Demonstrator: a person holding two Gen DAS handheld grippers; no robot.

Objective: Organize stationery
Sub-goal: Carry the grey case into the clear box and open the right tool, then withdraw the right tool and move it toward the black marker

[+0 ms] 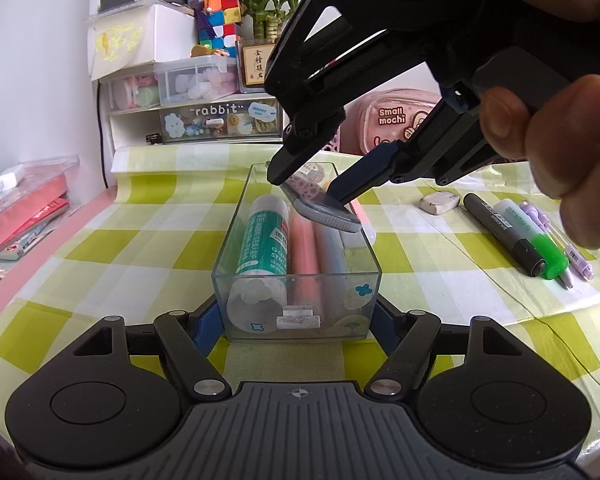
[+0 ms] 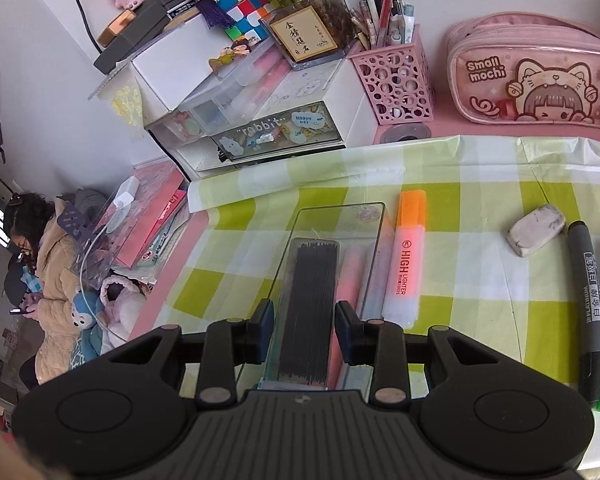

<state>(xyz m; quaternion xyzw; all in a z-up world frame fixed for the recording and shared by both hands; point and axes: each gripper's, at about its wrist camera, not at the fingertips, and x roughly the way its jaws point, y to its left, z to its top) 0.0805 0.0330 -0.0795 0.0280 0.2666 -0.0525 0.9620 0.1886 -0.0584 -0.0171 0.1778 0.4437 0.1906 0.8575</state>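
I have the table (image 2: 480, 208), under its green-and-white checked cloth, filling both views. On it sits the clear organizer tray (image 1: 236, 240), already carrying a glue stick (image 1: 266, 236), a pink highlighter (image 1: 303, 256) and a grey one beside it.

My left tongs (image 1: 296, 320) are clamped on the near end of that tray, one pad against each side wall, holding it steady. My right tongs (image 2: 302, 326) grip a flat clear case of pencil leads (image 2: 310, 312) across its width; from the left wrist view that case (image 1: 326, 216) hangs tilted over the tray's far half, above the highlighters and, as far as I can judge, not touching them.

Still loose on the cloth to the right of the tray: an orange highlighter (image 2: 408, 260) just beside its wall, a grey marker (image 2: 588, 300), a green highlighter (image 1: 532, 236), a purple pen (image 1: 560, 240) and a worn white eraser (image 2: 536, 230).

I read the step as placing the lead case into the tray. Next I should level it along the tray's length, lower it onto the highlighters or into the free strip at the right, then release. The tray is narrow, so a skewed case could catch on the rim.
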